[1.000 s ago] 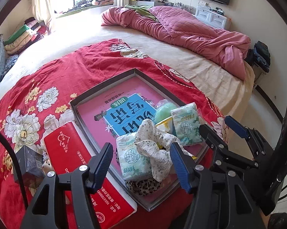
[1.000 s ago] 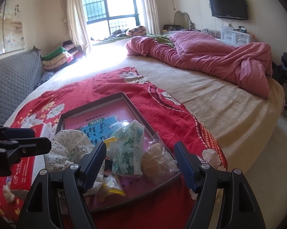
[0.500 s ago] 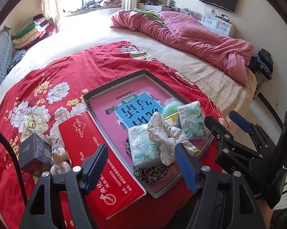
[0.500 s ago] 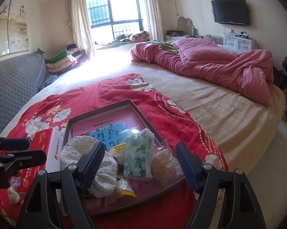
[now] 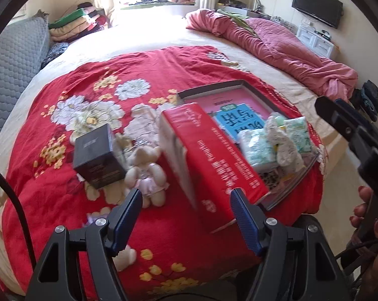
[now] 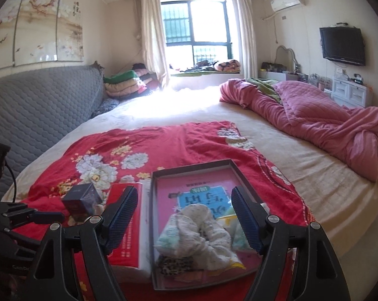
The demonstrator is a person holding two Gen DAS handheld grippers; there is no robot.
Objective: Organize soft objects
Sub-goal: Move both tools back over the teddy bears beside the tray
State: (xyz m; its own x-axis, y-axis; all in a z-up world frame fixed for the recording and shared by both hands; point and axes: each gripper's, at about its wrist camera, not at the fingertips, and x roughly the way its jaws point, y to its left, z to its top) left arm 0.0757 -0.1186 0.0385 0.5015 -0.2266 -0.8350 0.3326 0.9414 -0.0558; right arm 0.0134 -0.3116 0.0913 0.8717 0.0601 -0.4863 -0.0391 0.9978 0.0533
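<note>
A dark shallow tray [image 6: 190,171] lies on the red floral blanket [image 5: 93,100]. It holds a white patterned scrunchie [image 6: 206,228], tissue packs [image 5: 258,145], a leopard-print piece [image 6: 174,266] and a pink-and-blue book [image 6: 201,193]. A small beige stuffed toy [image 5: 146,170] lies on the blanket left of the tray. My left gripper [image 5: 186,215] is open and empty, above the blanket near the toy. My right gripper [image 6: 184,215] is open and empty, above the near end of the tray. The tray [image 5: 239,82] also shows in the left wrist view.
A red tissue box [image 5: 211,155] lies along the tray's left side. A dark small box [image 5: 96,158] stands left of the toy. A pink quilt [image 6: 314,118] is heaped at the far right of the bed. A grey headboard [image 6: 38,105] is on the left.
Both grippers have pulled back and swung left. The left wrist view now centres on the stuffed toy and red box; the right one looks straight over the tray. Nothing was picked up.
</note>
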